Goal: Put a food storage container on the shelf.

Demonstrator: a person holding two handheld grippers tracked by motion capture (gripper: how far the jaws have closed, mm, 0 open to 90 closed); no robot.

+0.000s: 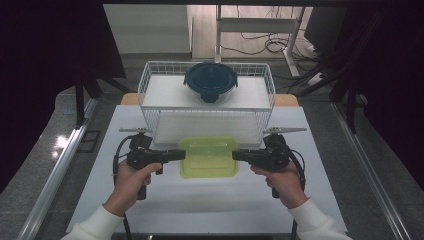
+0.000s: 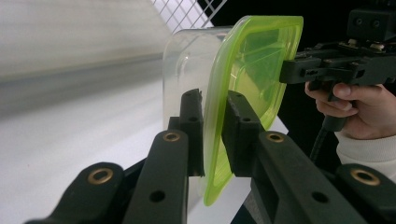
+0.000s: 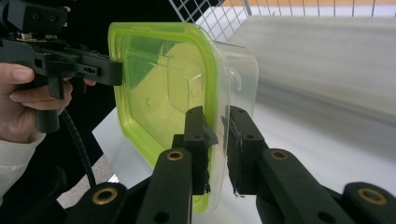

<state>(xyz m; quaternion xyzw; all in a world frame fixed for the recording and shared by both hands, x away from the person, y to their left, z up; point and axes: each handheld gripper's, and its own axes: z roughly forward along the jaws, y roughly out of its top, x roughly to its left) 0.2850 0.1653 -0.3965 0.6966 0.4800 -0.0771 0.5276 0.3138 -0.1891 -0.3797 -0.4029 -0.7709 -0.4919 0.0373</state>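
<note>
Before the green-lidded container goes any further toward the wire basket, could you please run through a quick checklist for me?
1. Left gripper clamped on the container's lid rim: ok.
2. Right gripper clamped on the opposite rim: ok.
3. Container level between both grippers: ok in the high view.
4. Lid seated all round: cannot tell.
5. Free floor in the wire basket in front of the dark round container: ok.
6. Container high enough to pass the basket's front wall: cannot tell.
</note>
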